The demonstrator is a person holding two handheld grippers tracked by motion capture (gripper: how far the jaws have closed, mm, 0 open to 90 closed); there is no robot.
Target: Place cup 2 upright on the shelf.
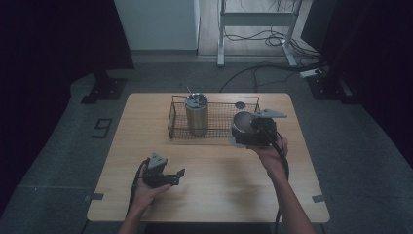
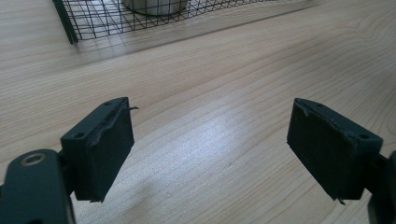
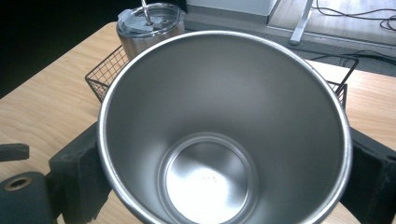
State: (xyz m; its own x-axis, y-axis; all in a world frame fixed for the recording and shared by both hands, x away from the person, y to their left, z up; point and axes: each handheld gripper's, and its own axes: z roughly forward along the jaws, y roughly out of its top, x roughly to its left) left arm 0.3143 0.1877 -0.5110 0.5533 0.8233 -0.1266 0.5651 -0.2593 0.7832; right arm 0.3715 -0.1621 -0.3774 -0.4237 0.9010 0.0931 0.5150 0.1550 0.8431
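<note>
— Steel, by the shine of it: from the high view the right gripper holds an open steel cup at the near right end of the wire basket. Is it clamped?

— Yes, the jaws sit on either side of its wall. A lidded tumbler stands upright inside the basket, well apart from the cup. The left gripper rests low over the wooden table, near the front edge.

— And the left gripper view?

— Its two black pads stand wide apart with bare wood between them, holding nothing. The basket's corner lies ahead.

— The right gripper view?

— Straight down into the cup: empty, smooth, polished inside, a rolled rim. Pads press on both flanks.

— How would it handle?

— Rigid and probably light, being empty. I'd judge the polished, tapering wall slippery, so a hold across the body below the rim seems safest; it should not crush.
</note>
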